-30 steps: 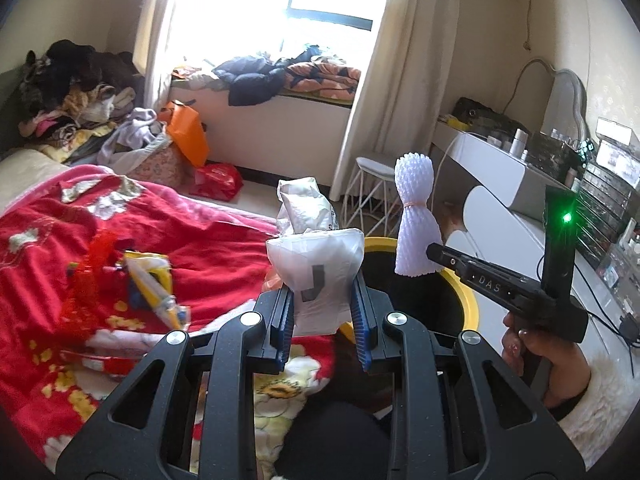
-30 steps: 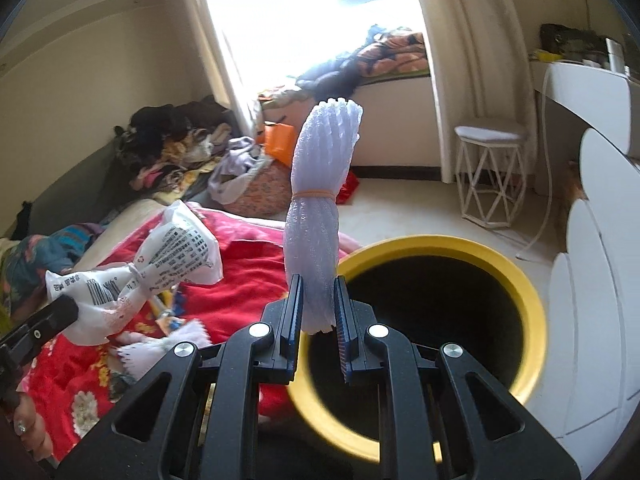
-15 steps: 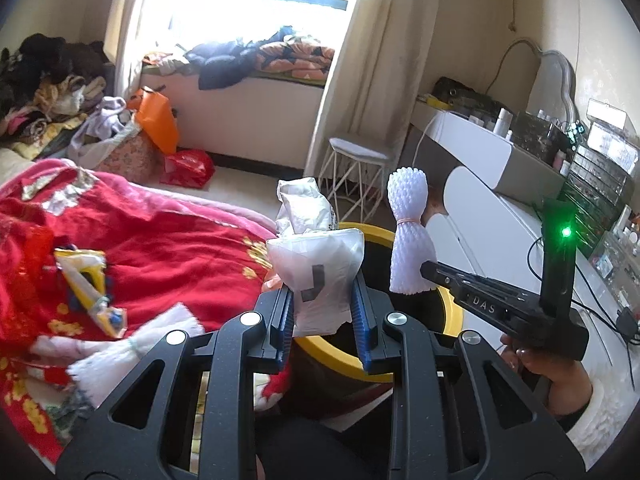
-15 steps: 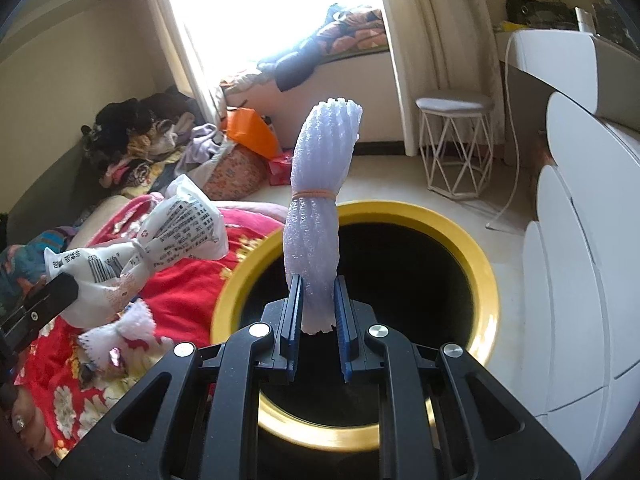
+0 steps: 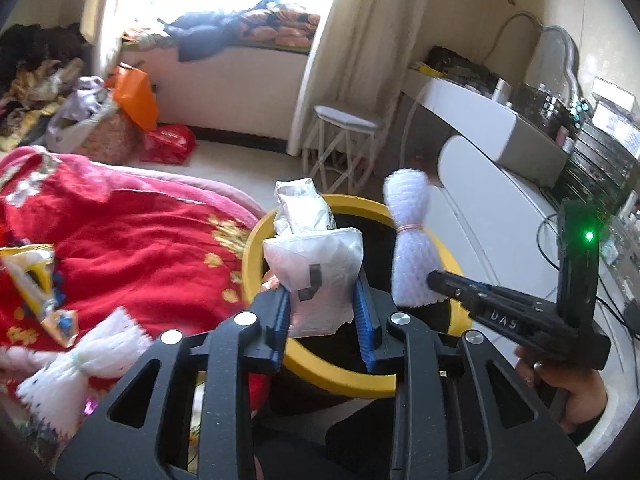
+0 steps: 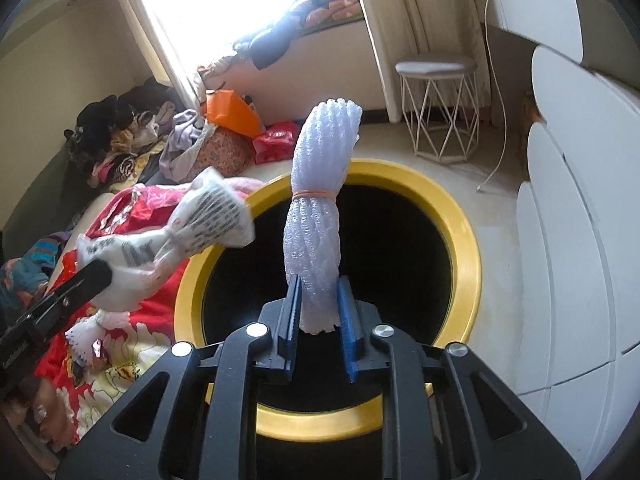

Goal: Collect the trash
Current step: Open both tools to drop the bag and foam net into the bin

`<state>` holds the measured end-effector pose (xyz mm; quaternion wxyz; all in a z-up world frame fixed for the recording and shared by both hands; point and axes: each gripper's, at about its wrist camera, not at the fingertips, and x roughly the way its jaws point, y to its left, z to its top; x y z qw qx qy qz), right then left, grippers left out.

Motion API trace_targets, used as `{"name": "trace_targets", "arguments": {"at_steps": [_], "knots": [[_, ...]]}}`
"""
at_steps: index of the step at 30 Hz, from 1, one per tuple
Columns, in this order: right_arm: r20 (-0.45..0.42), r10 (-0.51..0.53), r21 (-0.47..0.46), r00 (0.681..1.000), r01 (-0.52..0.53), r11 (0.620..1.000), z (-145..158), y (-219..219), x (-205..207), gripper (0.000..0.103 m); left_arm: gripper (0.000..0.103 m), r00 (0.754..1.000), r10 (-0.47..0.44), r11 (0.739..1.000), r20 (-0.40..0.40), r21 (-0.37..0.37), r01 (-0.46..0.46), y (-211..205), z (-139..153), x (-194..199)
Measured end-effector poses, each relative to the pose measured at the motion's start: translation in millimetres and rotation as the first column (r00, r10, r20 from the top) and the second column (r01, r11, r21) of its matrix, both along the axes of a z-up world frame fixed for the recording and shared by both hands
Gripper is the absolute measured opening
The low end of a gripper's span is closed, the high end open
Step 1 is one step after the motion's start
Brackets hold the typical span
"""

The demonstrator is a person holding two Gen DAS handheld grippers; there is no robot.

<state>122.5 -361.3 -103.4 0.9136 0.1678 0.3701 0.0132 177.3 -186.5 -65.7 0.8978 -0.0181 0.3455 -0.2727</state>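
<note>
A black bin with a yellow rim (image 5: 252, 256) (image 6: 468, 260) stands on the floor beside the bed. My left gripper (image 5: 322, 286) is over its near left edge. A crumpled white plastic wrapper (image 5: 316, 264) (image 6: 208, 216) stands between its blue pads, which still touch it as the jaws are opening. My right gripper (image 6: 319, 284) is above the bin's mouth. Its jaws are opening too, with a white foam fruit net (image 6: 320, 200) (image 5: 410, 248), tied by an orange band, upright between the pads and still touching them. Each gripper appears in the other's view: right gripper (image 5: 434, 280), left gripper (image 6: 100, 272).
A red flowered blanket (image 5: 140, 240) covers the bed at left, with another white foam net (image 5: 80, 364) and a yellow-blue wrapper (image 5: 36, 280) on it. A white wire stool (image 6: 438, 68) and a white dresser (image 5: 500, 128) stand beyond the bin. Clothes and bags lie under the window.
Both grippers have sunk and moved forward, so the bin's mouth now lies right under them. The pads of both stand slightly wider apart around the same items.
</note>
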Motion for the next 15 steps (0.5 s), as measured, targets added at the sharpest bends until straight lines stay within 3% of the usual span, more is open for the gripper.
{"name": "trace_targets", "arguments": {"at_steps": [2,4,8,15], "knots": [[-0.001,-0.019,-0.005,1.0,0.019,1.0,0,-2,0,0.034,0.051,1.0,-0.003,1.0,0.001,-0.003,0.003,-1,-1,5],[0.001,-0.033,-0.005,0.999,0.033,0.999,0,-3,0,0.043,0.068,1.0,0.019,1.0,0.015,-0.008,-0.019,3,2,5],[0.028,-0.045,-0.018,0.999,0.045,0.999,4,1,-4,0.055,0.089,0.998,0.058,0.997,0.031,-0.057,-0.057,19,10,-3],[0.086,-0.001,-0.036,0.996,0.004,0.999,16,16,-9,0.064,0.092,0.987,0.131,0.99,0.095,-0.07,-0.125,47,25,-23]]}}
